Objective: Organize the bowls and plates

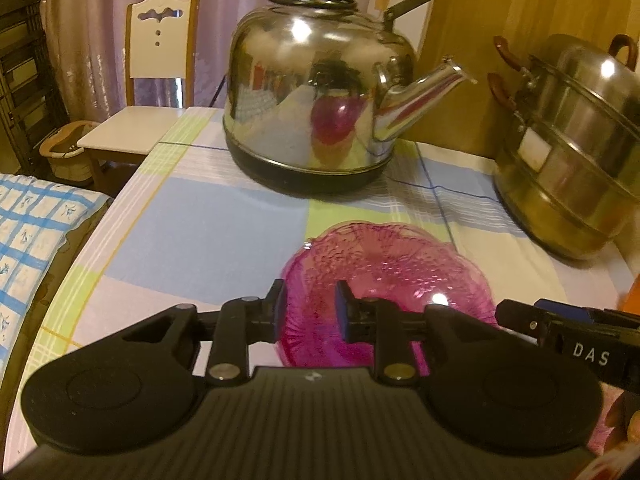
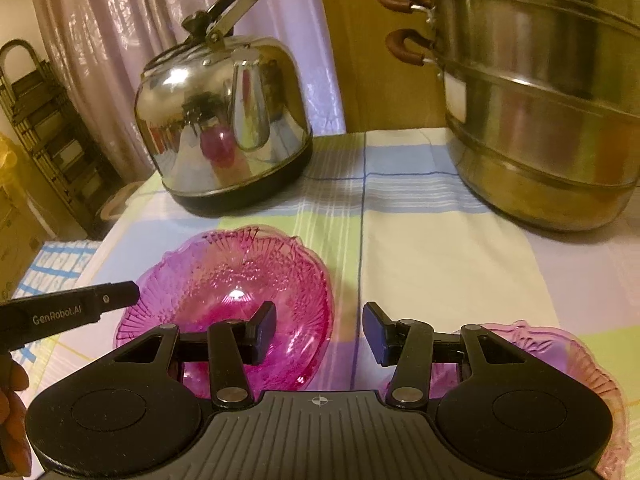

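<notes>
A deep pink glass bowl [image 1: 384, 276] [image 2: 224, 280] with a scalloped rim stands on the checked tablecloth [image 2: 440, 264]. My left gripper [image 1: 311, 314] is open at the bowl's near left side. The rim shows in the gap between its fingers, and neither pad presses on it. My right gripper [image 2: 320, 332] is open at the bowl's right side, its left finger [image 2: 264, 330] over the bowl's inside. A paler pink glass dish [image 2: 568, 356] lies under its right finger. Each view shows the other gripper's finger [image 1: 520, 318] [image 2: 112, 298] at the bowl's edge.
A shiny steel kettle [image 1: 312, 100] [image 2: 224, 128] stands behind the bowl. A stacked steel steamer pot [image 1: 572, 152] [image 2: 540, 120] is at the back right. The table's left edge drops to a white chair [image 1: 160, 60] and a blue checked cloth [image 1: 32, 232].
</notes>
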Motion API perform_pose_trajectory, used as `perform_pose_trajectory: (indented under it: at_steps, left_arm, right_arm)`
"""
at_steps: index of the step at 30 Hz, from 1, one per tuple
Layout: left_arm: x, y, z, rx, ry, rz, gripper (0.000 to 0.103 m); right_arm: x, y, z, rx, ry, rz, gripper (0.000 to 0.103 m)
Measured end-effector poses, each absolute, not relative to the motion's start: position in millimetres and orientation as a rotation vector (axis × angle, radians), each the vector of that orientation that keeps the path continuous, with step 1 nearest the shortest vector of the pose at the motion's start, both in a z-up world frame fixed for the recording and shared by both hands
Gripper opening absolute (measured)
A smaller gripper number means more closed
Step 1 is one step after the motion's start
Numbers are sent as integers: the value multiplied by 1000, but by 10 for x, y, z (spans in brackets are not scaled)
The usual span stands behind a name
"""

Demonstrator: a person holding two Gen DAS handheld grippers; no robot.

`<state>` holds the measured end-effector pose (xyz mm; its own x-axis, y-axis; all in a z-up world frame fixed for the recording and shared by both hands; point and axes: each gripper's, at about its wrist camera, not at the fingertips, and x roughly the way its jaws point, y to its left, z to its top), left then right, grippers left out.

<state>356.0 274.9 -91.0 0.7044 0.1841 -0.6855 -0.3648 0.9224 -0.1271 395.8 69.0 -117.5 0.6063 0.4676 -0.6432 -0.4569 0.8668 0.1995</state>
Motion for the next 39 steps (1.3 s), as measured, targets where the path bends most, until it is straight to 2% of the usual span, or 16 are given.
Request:
perform_pose_trajectory:
  at_steps: [6, 8, 12, 15, 24, 39]
  left_arm:
    - [3530, 2524, -766, -252, 702, 262, 36]
    - [3507, 2433, -716, -246, 692, 241, 42]
    - [3453, 2275, -644, -256, 668, 208, 59]
    - [3407, 2152, -599, -270, 662, 175, 64]
    - [3169, 1763, -607, -287, 688, 100, 72]
    - [3111, 1405, -1006, -361, 808, -22, 69]
  right_arm:
    - [3838, 521, -1023, 38, 712, 514, 48]
    - [3793, 445, -971, 45, 697, 505, 48]
    - [3690, 233, -886, 75, 675, 475, 48]
    - [3594, 15, -837, 111, 666, 442, 48]
    - [3241, -657, -794, 203, 671, 316, 48]
    - [3037, -1084, -939, 263, 750, 247, 48]
